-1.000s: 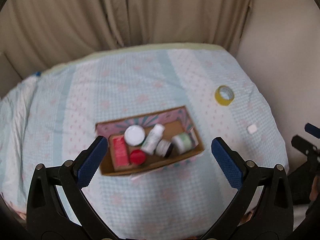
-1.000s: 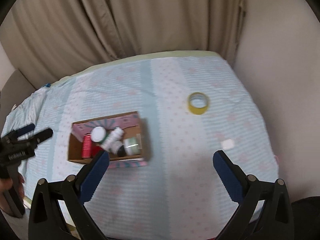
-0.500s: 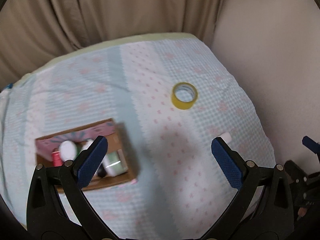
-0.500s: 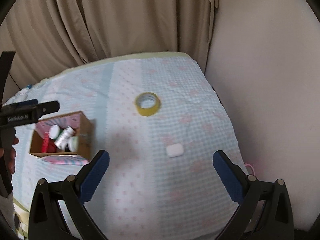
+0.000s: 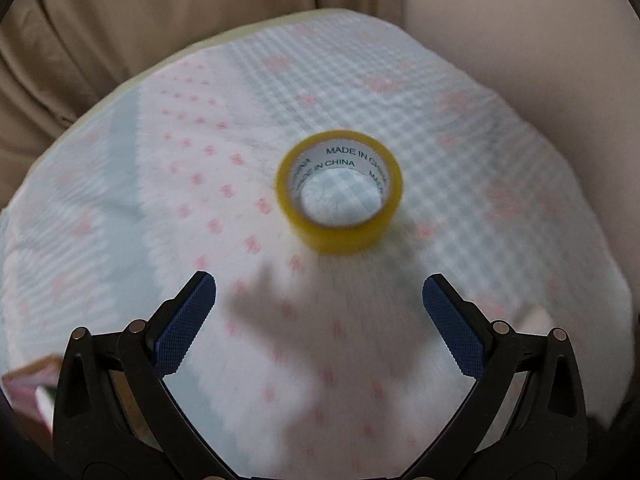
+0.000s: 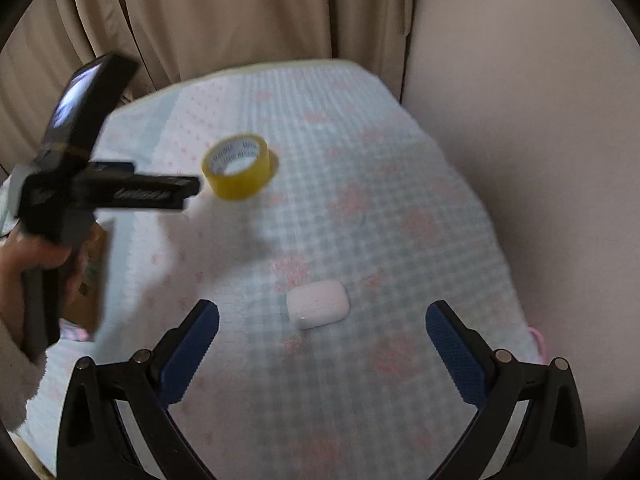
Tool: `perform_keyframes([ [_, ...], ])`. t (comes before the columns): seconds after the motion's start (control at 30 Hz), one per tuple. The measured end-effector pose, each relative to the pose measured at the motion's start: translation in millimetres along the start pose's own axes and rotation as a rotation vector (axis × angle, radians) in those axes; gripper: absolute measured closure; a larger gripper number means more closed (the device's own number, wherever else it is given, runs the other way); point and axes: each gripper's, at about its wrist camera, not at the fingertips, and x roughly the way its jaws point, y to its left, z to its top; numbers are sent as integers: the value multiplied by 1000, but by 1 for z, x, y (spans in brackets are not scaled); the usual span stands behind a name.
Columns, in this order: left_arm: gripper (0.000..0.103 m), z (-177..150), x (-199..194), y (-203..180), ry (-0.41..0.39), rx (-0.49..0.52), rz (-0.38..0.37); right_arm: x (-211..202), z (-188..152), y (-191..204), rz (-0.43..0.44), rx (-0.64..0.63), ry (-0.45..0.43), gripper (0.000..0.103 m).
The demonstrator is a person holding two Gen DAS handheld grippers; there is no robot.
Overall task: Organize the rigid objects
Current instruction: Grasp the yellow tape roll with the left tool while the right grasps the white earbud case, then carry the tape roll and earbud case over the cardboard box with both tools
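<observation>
A yellow tape roll [image 5: 339,194] lies flat on the checked cloth, just ahead of my open left gripper [image 5: 319,289]. The same tape roll [image 6: 239,171] shows farther back in the right wrist view, with the left gripper's tip [image 6: 188,192] close to its left side. A small white earbud case [image 6: 317,304] rests on the cloth between and slightly ahead of the fingers of my open right gripper [image 6: 322,318]. Nothing is held by either gripper. A corner of the cardboard box [image 5: 30,380] peeks in at the lower left, mostly hidden.
The checked bedcover [image 6: 360,184] ends at a beige curtain [image 6: 240,12] behind and a plain wall [image 6: 520,120] on the right. A person's hand [image 6: 24,256] holds the left gripper's handle beside the box edge [image 6: 94,276].
Both grippers have swung right and come lower and closer: the left one from the box to the tape roll, the right one to the earbud case. The box has slid out of view.
</observation>
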Motion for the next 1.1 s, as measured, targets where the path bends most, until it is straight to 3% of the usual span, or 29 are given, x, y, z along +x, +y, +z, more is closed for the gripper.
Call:
perform_keyframes([
  [0.13, 0, 8, 44, -3, -18, 5, -26, 46, -11, 4, -8, -42, 38, 6],
  [0.37, 0, 22, 85, -9, -63, 27, -52, 97, -24, 1, -6, -46, 102, 17],
  [0.53, 0, 35, 94, -12, -88, 39, -61, 103, -22, 7, -24, -94, 86, 38],
  [0.6, 6, 39, 96, -11, -89, 38, -59, 102, -20, 12, -18, -117, 83, 47],
  [0.87, 7, 42, 95, -8, -79, 37, -78, 107, -19, 15, -25, -110, 88, 47],
  [1.1, 7, 36, 66, -3, -100, 16, -58, 98, -8, 12, -14, -79, 78, 47],
])
